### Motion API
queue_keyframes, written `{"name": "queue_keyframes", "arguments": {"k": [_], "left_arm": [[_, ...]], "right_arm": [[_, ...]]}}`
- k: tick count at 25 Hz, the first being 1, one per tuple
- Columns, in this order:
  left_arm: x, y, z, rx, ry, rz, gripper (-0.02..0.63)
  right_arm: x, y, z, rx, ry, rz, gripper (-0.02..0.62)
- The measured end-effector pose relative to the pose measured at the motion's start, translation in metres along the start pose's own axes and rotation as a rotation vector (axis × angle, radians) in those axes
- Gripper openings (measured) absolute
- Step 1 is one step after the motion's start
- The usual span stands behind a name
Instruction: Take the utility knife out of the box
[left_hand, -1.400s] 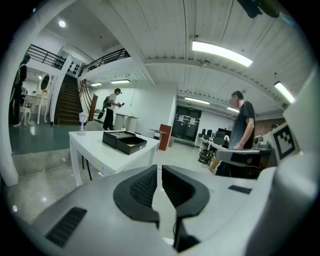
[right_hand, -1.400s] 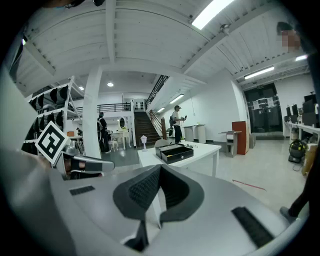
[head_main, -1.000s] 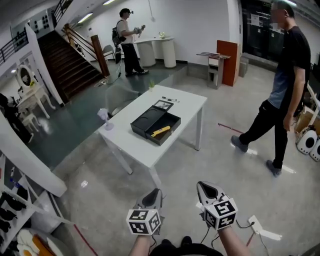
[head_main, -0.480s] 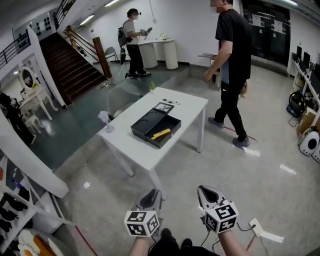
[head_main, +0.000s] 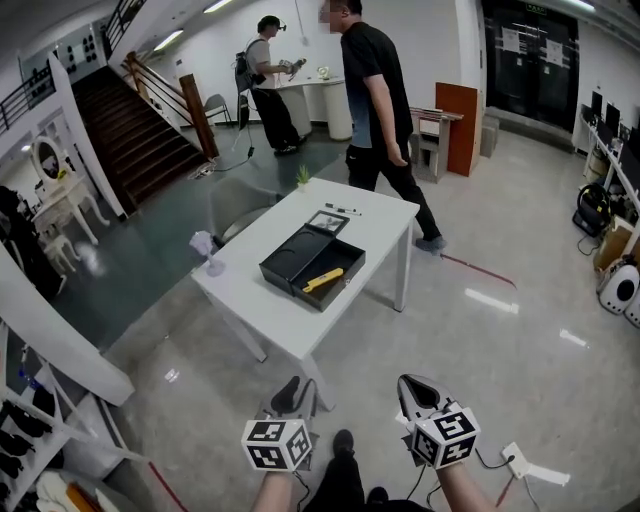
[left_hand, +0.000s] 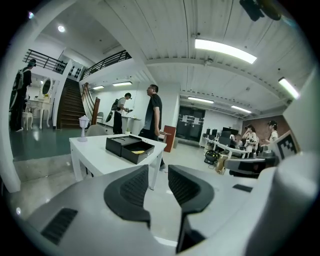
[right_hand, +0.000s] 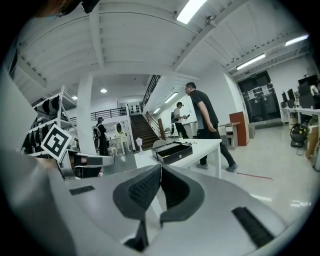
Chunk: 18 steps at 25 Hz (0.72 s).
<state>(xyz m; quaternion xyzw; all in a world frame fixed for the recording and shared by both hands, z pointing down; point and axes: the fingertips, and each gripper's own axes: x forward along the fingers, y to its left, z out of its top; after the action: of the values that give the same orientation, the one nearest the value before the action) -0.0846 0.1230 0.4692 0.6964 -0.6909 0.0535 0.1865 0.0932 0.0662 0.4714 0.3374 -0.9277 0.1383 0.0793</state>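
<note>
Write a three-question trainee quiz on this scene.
1. True or false: the knife lies on the table beside the box.
2. Of the left tongs and right tongs, which are shut? A left; B right; C both.
3. Fill in: the knife's colour is ___.

Key:
1. False: it lies inside the open box.
2. B. The left tongs have just been opening, with nothing between them.
3. Yellow.
</note>
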Motion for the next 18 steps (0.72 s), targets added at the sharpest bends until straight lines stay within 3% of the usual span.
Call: {"name": "queue_keyframes", "arguments": {"k": [7, 18], "left_arm": [[0.062, 0.057, 0.040, 0.065, -0.007, 0.008, 0.100], [0.171, 0.131, 0.095, 0.123, 0.022, -0.057, 0.100]], "right_arm": [[0.078, -0.014, 0.019, 0.015, 0.004, -0.020, 0.002], [0.187, -0.042, 0.053, 0.058, 0.011, -0.095, 0.002]]}}
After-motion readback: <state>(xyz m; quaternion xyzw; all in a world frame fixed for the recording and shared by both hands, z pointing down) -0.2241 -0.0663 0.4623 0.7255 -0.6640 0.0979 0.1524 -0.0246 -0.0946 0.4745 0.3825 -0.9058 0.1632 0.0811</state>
